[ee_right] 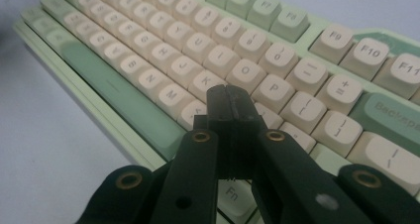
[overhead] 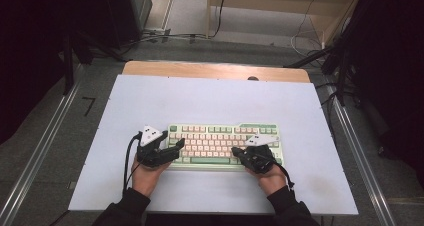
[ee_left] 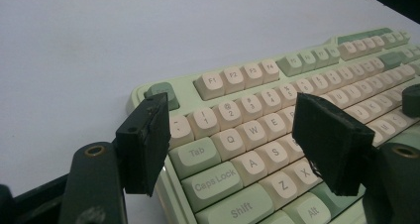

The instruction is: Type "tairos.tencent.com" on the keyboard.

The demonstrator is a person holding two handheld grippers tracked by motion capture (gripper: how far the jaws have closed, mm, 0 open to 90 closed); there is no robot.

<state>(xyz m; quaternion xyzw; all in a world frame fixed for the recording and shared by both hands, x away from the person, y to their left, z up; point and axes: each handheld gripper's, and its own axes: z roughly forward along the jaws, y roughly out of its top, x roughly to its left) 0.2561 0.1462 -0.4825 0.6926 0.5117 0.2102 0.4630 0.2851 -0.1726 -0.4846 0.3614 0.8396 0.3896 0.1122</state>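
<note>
Keyboard (overhead: 222,146) lies on the white table top (overhead: 210,101), in the near half of it and a little right of the middle, with its long side across the table. It has a pale green case, cream letter keys and darker green keys such as the space bar (ee_right: 119,92). Around it the table top is bare.

On the left side, the left gripper (overhead: 172,147) is held by the person's left hand (overhead: 148,175), which comes in from the near edge of the table. This gripper is at the left end of the keyboard. In the left gripper view its two black jaws stand well apart and nothing is between them. The pads (ee_left: 146,142) hang above the left corner of the keyboard: one is over the edge near the Tab key (ee_left: 196,153), the other is over the keys around X and C. I cannot tell if any pad touches a key.

On the right side, the right gripper (overhead: 239,152) is held by the right hand (overhead: 272,178), and it is over the right part of the keyboard. In the right gripper view its jaws are pressed together, with no object between them. The closed tip (ee_right: 231,104) points to the letter keys, just beside the K key (ee_right: 211,81) and near the M key (ee_right: 171,96). If the tip really presses a key, I cannot tell, because the jaws hide the place under them.
</note>
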